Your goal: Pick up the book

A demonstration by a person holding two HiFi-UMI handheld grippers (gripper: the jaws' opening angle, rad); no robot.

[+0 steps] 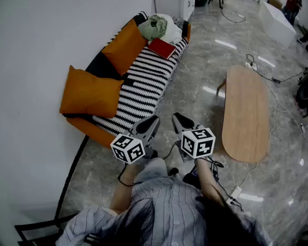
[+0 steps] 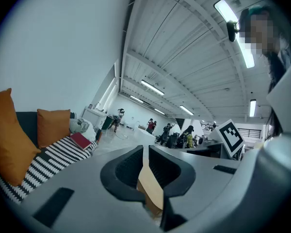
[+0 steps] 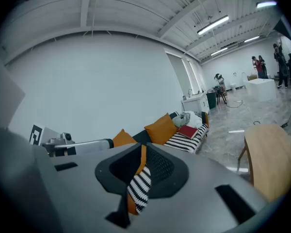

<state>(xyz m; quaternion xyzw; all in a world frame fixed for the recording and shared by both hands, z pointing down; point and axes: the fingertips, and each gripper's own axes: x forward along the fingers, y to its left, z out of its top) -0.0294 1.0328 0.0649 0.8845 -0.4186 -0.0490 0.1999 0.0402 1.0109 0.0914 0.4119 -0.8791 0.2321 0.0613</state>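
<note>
The red book (image 1: 161,48) lies far ahead on the sofa's (image 1: 143,81) far end, marginally nearer the left gripper (image 1: 150,123) than the right gripper (image 1: 180,121), both with jaws pressed together and empty.

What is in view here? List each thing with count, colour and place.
book: one, red, sofa's far end, beside cloth bundle
cloth bundle: one, green and white, sofa's far end
cushions: two, orange, against sofa back
sofa: one, black-and-white striped, along white wall
table: one, light wood, right of sofa
cabinet: one, white, beyond sofa
cables: several, dark, floor beyond table
left gripper: one, grey, shut, empty
right gripper: one, grey, shut, empty
</note>
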